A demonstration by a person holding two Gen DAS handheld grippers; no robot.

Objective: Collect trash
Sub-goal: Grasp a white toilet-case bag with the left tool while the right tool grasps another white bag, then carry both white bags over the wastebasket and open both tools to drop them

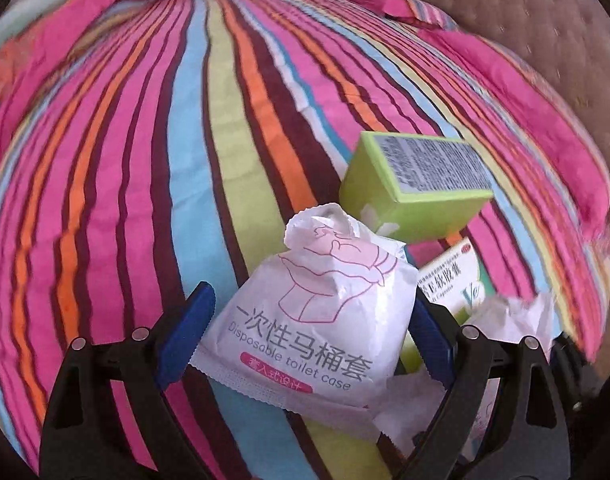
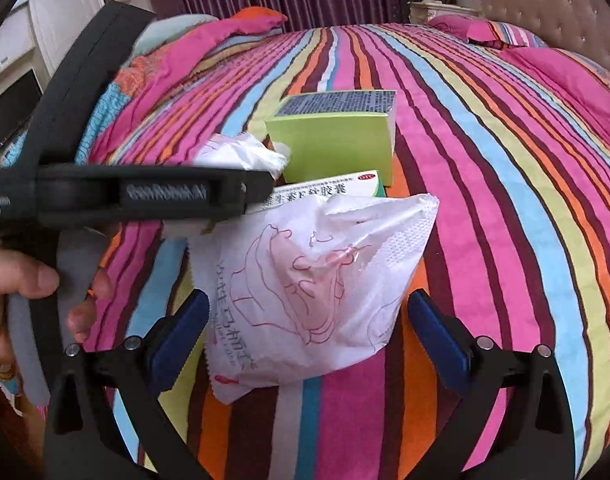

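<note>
Both tools (image 1: 309,308) (image 2: 309,320) wide around packets (image 1: 305,320)

The striped bedspread (image 1: 145,200) lies bare across the left and upper parts of the left wrist view, with open room for a pass. Toward the lower right of that view the way is crowded: a white toilet-cover packet (image 1: 305,312), a green box (image 1: 409,188) behind it, a medicine carton (image 1: 453,280) and crumpled white wrapping (image 1: 513,316) sit close together. In the right wrist view the left gripper's black body (image 2: 117,196) bars the left middle, while the bedspread's right side is free.
</note>
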